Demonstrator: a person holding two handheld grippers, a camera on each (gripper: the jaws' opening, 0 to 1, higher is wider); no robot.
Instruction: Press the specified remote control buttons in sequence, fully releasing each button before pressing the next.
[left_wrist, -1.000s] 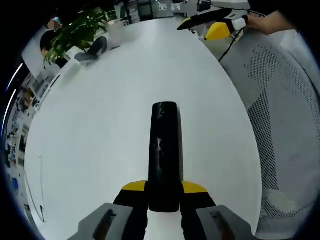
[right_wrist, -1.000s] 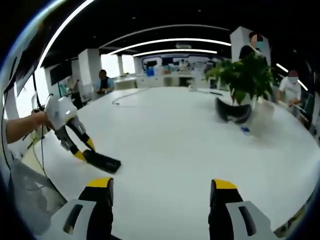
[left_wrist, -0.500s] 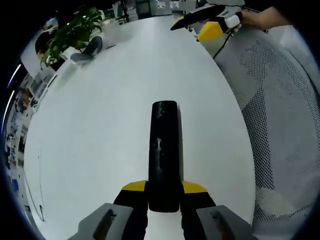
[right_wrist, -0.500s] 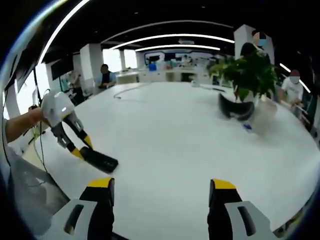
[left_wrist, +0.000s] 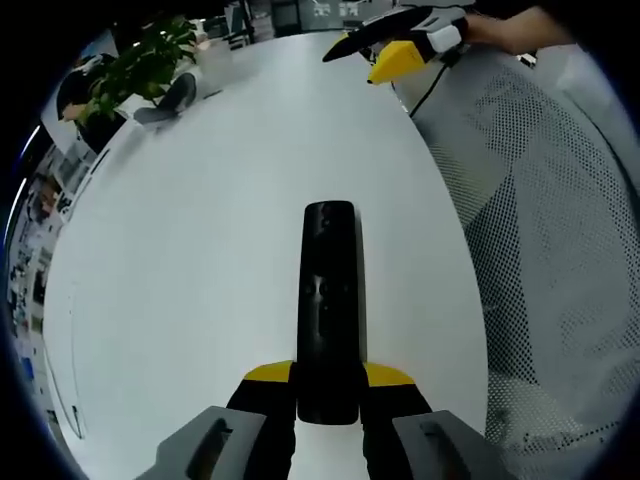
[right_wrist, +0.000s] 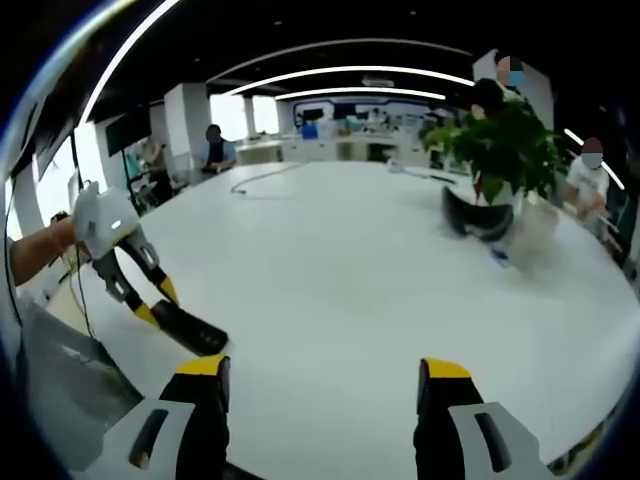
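Left gripper (left_wrist: 328, 385) clamps the near end of the black remote control (left_wrist: 329, 300), held above the white table (left_wrist: 200, 260) near its edge. Right gripper (right_wrist: 320, 395), jaws spread and empty, hovers beyond the remote control (right_wrist: 188, 327). Bring 1 fingertip squarely onto the target button; lift fully afterward.

The left gripper view looks steeply down along its jaws, close over the broad white oval table (left_wrist: 200, 250). The right gripper view sits low at the table's (right_wrist: 340, 270) near edge, facing level across it. Both share the leafy green potted plant (left_wrist: 135, 65) (right_wrist: 505, 150).
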